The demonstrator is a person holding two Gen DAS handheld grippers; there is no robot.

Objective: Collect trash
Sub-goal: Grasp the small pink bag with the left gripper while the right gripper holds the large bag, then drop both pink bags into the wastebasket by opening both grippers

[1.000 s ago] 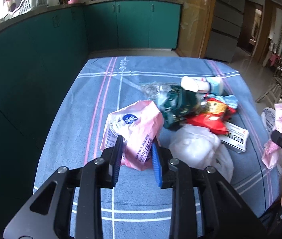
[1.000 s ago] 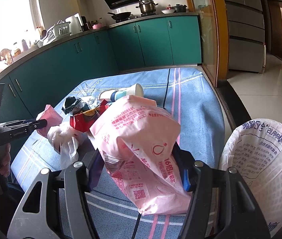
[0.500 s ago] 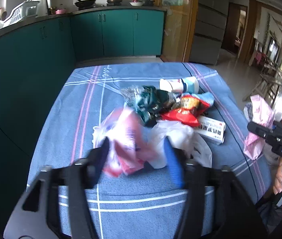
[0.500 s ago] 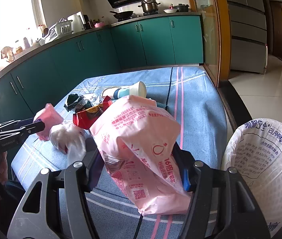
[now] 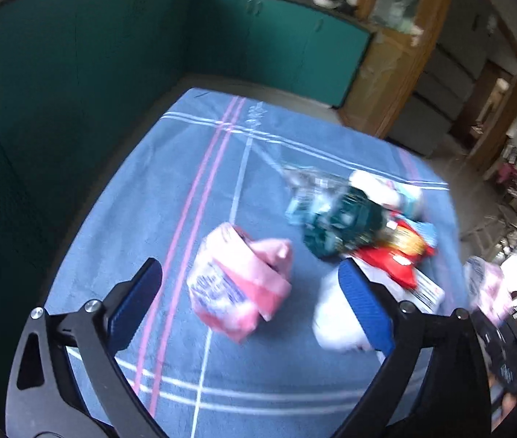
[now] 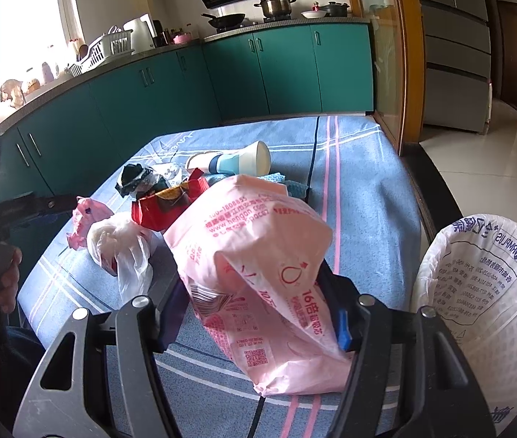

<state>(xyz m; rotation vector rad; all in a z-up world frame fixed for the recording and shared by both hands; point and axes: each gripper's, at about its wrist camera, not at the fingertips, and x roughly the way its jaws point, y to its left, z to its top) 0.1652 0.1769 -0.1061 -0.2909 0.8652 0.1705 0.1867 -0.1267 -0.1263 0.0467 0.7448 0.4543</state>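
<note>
Bare blue tablecloth (image 5: 170, 197) lies open left of the trash pile (image 5: 353, 219); the lined bin (image 6: 484, 292) blocks the right.

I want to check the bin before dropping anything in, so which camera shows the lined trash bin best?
The right wrist view: the trash bin with its printed white liner fills the right edge, sharp, beside the right gripper and its pink bag. The left wrist view is blurred and shows no recognisable bin.

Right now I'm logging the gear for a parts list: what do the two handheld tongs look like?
Both the left tongs and right tongs are matte black, with angular arms pierced by triangular cutouts and silver round bolt heads at the joints. The fingers carry blue ribbed pads. No cables or sleeves show on them.
</note>
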